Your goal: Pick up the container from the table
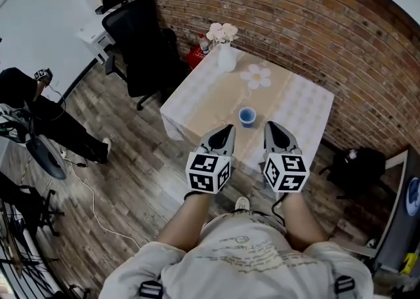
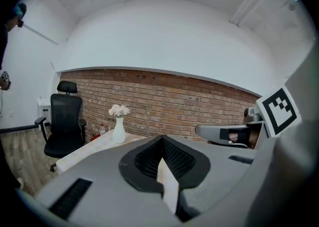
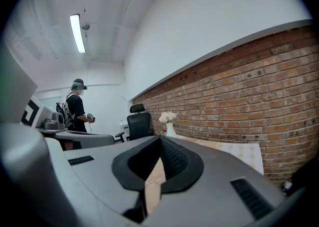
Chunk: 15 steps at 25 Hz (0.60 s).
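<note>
Now: both tongs point at the table.
Container: a small blue cup, standing up, just ahead and between the two tips.
Left tongs: shut, holding nothing.
Right tongs: shut, holding nothing.
Nearer side: too close to call.

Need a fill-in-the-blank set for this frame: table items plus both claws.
1. The small container on the table is ____ in colour.
2. The white vase holds ____.
3. The left claw and right claw hold nothing, and their jaws are ____.
4. The wall behind the table is built of ____.

Missing words: blue; flowers; shut; brick
</note>
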Tool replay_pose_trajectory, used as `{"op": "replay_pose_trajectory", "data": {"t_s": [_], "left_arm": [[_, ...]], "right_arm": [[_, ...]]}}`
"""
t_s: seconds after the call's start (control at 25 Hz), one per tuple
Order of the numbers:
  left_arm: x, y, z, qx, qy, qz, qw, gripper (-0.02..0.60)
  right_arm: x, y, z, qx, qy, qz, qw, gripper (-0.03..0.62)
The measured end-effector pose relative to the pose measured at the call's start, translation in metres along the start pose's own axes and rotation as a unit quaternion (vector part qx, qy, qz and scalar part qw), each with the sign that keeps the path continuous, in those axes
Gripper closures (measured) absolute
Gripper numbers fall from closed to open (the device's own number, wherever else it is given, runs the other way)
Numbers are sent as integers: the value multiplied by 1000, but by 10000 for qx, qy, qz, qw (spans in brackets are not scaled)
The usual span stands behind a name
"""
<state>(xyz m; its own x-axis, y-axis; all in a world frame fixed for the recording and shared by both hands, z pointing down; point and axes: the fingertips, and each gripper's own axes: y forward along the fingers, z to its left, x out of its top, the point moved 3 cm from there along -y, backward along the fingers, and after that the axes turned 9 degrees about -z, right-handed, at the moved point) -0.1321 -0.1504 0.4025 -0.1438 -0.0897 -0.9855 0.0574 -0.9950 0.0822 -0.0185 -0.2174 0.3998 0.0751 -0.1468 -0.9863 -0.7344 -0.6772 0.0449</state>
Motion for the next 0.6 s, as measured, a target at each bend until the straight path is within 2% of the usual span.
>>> {"op": "replay_pose_trajectory", "data": {"t_s": [0.28, 0.6], "left_arm": [[-6, 42, 12, 83, 32, 250, 9996, 577], [-28, 67, 24, 125, -32, 564, 9983, 577]], "right_arm": [[-3, 37, -30, 24, 164, 117, 9998, 592], [-21, 52, -49, -17, 232, 363, 9991, 592]]}}
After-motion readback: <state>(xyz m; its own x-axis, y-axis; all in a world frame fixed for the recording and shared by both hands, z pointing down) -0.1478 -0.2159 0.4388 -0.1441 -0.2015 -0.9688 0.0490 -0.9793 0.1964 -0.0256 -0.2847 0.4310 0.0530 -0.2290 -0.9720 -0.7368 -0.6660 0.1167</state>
